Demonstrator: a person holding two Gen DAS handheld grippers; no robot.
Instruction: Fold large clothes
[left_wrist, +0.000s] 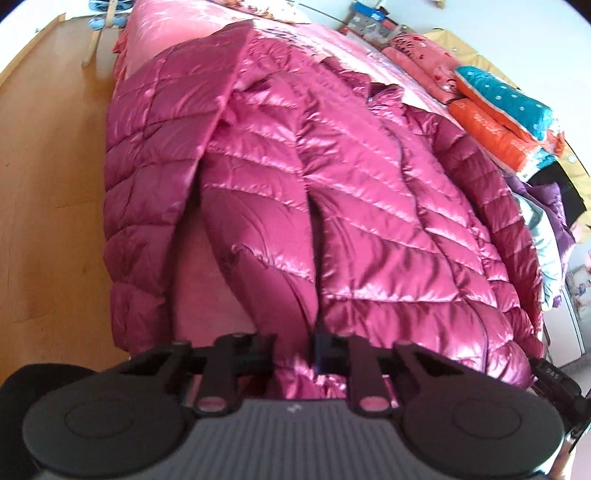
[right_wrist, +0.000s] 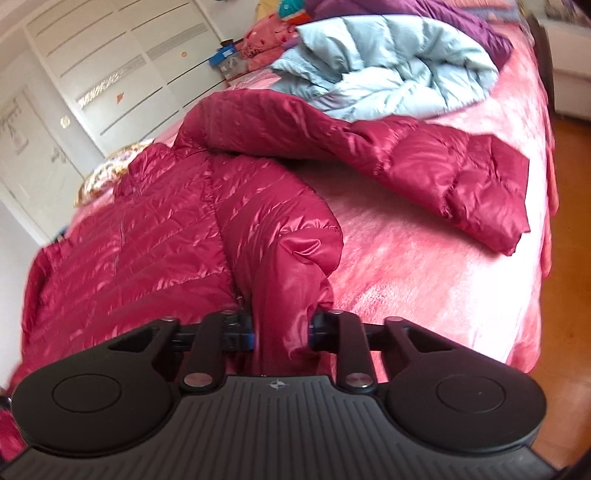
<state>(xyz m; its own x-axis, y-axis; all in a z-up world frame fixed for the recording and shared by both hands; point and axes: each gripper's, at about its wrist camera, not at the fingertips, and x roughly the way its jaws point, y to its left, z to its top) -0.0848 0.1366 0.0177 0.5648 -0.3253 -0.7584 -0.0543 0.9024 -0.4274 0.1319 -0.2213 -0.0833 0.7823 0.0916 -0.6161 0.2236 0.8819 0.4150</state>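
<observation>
A shiny magenta quilted down jacket (left_wrist: 332, 184) lies spread on a bed with a pink cover (right_wrist: 424, 280). In the left wrist view its near hem hangs at the bed's edge, and my left gripper (left_wrist: 297, 356) is shut on a fold of that hem. In the right wrist view the jacket (right_wrist: 166, 229) lies to the left, with one sleeve (right_wrist: 443, 166) stretched out to the right. My right gripper (right_wrist: 281, 330) is shut on a bunched corner of the jacket, and fabric fills the gap between its fingers.
A pale blue puffer jacket (right_wrist: 388, 70) and a purple garment (right_wrist: 443, 14) lie crumpled at the bed's far end. Folded orange and teal blankets (left_wrist: 506, 110) and pink pillows (left_wrist: 421, 59) sit by the wall. Wooden floor (left_wrist: 48, 184) borders the bed, with a white wardrobe (right_wrist: 92, 74) behind.
</observation>
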